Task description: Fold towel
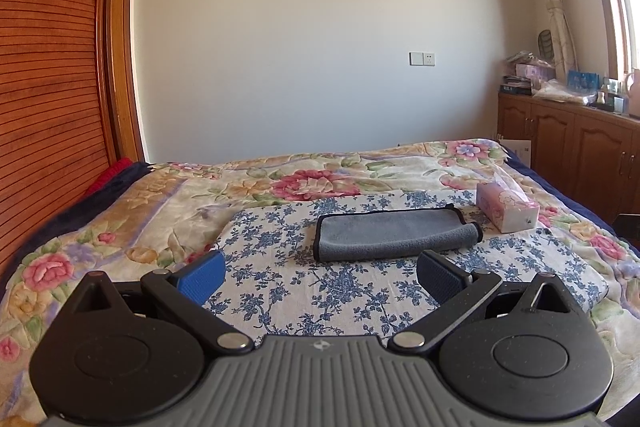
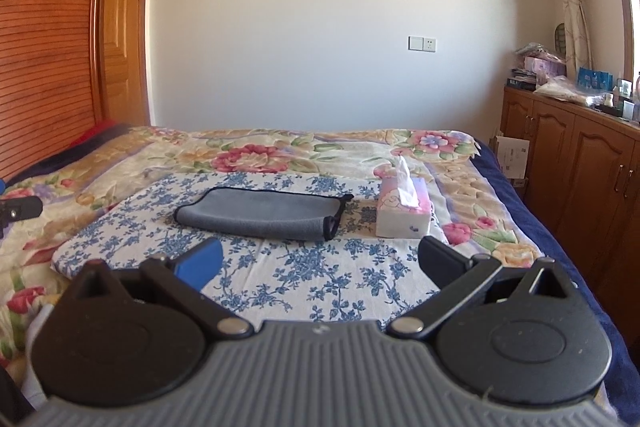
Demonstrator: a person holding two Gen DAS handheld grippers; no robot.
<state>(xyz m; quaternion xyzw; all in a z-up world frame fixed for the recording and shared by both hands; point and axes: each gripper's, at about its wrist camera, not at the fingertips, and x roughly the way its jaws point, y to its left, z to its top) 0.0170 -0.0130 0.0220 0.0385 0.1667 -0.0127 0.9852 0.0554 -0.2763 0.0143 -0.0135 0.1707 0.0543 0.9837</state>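
Observation:
A grey towel [image 1: 394, 235] with black trim lies folded on a blue-flowered white cloth [image 1: 280, 291] on the bed. It also shows in the right wrist view [image 2: 262, 215], left of centre. My left gripper [image 1: 320, 273] is open and empty, held just short of the towel's near edge. My right gripper [image 2: 320, 263] is open and empty, held back from the towel, which lies ahead and to its left. Part of the left gripper [image 2: 18, 209] shows at the right wrist view's left edge.
A pink tissue box [image 1: 508, 209] stands right of the towel, also in the right wrist view [image 2: 404, 213]. A flowered blanket [image 1: 140, 207] covers the bed. A slatted wooden headboard [image 1: 48, 87] is at left. Wooden cabinets [image 2: 568, 163] with clutter stand at right.

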